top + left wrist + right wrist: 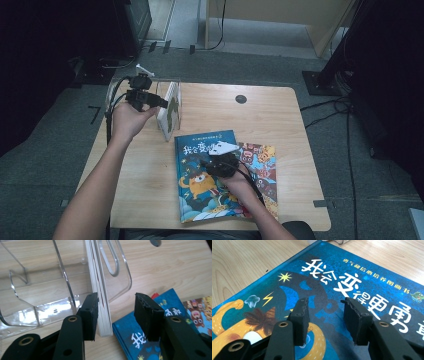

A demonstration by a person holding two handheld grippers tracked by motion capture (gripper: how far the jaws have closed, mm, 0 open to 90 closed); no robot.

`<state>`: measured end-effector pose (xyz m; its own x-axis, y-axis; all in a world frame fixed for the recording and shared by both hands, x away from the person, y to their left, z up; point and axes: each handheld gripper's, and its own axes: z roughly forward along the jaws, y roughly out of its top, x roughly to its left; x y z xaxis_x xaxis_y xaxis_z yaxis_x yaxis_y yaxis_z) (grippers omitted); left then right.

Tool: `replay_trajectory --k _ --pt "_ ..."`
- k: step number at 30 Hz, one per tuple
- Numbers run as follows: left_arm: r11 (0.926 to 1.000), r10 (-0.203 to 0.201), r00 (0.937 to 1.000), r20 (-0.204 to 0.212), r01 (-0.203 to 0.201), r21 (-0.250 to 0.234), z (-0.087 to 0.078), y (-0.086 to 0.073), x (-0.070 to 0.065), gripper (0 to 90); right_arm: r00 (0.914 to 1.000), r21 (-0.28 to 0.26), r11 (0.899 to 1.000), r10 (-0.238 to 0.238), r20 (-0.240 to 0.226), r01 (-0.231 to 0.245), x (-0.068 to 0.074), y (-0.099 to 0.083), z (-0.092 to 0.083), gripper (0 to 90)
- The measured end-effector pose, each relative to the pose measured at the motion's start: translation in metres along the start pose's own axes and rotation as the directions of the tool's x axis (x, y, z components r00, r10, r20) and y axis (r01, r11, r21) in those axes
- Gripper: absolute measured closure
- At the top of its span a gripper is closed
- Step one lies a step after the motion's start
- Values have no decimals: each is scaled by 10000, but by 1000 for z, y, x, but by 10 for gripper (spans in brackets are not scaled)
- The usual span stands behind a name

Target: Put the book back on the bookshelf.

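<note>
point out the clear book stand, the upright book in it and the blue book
clear book stand (37, 312), left gripper view, its base plate
upright book (103, 315), left gripper view, its page edges
blue book (200, 150), high view, upper cover

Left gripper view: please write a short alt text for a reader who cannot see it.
The open left gripper frames the spine end of a thin white book standing in a clear plastic rack on a wooden table. A blue picture book lies flat nearby.

Even overhead light, dark surroundings, slight softness.
</note>
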<state>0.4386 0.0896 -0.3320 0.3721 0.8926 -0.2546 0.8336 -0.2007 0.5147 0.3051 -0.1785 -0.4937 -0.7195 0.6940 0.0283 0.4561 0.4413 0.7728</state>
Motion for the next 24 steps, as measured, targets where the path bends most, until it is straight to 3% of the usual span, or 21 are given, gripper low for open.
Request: replay_trajectory --k 4,5,12,17,24 --pt "9999 5 9997 236 -2 -135 -5 -10 1 536 10000 8 10000 11 -17 -11 0 0 0 551" --pt "9999 62 9988 488 -55 -142 -8 -15 1 532 10000 5 10000 14 -98 -14 0 0 0 537" --pt "9984 493 9970 595 -476 -292 -17 -38 -3 511 9999 -9 10000 65 -140 -65 -2 -1 -1 552" --pt "9970 677 9952 712 -649 -415 -19 -55 -1 504 9985 -25 9990 452 -306 -453 -8 -2 -6 582" --pt "9954 845 9922 920 -800 -523 -11 -76 3 492 9963 -286 9960 847 -116 -850 -22 -5 -21 597"
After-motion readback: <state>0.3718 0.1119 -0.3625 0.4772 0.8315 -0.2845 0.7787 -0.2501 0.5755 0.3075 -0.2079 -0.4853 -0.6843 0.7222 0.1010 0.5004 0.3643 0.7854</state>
